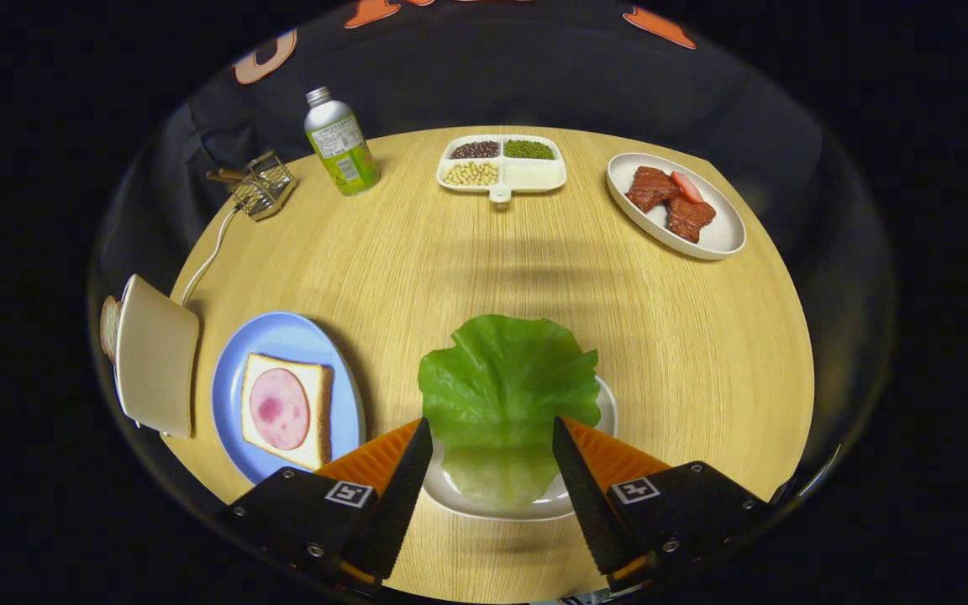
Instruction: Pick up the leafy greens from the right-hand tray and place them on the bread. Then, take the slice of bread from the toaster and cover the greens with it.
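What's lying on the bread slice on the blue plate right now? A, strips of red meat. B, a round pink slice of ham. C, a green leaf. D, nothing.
B: a round pink ham slice tops the bread on the blue plate, while the green leaf lies between the open tool's fingers.

The gripper points forward and downward; its jaws stand wide apart.

Green leaf on white tray; ham-topped bread lies left.
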Action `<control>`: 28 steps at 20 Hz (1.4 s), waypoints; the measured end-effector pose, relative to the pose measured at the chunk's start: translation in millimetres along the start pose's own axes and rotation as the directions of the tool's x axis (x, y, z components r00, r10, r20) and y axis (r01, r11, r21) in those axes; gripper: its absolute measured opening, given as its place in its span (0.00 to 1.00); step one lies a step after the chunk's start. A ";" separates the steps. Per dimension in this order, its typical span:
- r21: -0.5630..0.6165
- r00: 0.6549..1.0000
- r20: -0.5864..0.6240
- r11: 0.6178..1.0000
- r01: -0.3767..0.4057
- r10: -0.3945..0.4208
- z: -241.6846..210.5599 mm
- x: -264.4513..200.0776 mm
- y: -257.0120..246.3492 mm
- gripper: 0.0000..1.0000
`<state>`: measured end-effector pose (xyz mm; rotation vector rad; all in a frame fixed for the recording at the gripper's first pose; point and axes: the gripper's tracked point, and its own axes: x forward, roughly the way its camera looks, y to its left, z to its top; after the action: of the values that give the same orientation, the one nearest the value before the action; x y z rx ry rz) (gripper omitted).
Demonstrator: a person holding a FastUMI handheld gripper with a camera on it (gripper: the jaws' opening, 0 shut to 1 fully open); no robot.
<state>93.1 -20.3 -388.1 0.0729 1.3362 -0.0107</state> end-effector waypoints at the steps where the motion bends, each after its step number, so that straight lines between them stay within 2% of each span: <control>1: 0.004 1.000 -0.009 1.000 0.004 -0.004 -1.0 5.2 -0.7 0.87; 6: 0.019 0.999 -0.044 0.999 0.028 -0.027 -8.3 25.0 -6.3 0.81; 15: 0.031 0.998 -0.032 0.998 0.058 -0.057 -9.0 25.9 -8.5 0.67; 16: 0.034 0.998 -0.029 0.998 0.059 -0.058 -8.4 26.4 -9.3 0.62; 20: 0.042 0.998 -0.031 0.997 0.063 -0.062 -10.2 24.7 -13.6 0.31; 22: 0.067 0.999 -0.029 0.997 0.039 -0.037 -10.1 22.8 -8.9 0.17; 26: 0.108 1.000 -0.003 0.994 -0.009 0.009 -5.1 10.5 -2.9 0.09; 28: 0.124 0.999 0.033 0.991 -0.041 0.037 1.8 -0.1 3.6 0.08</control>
<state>95.0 -16.8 -387.4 0.2040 1.3020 -0.0625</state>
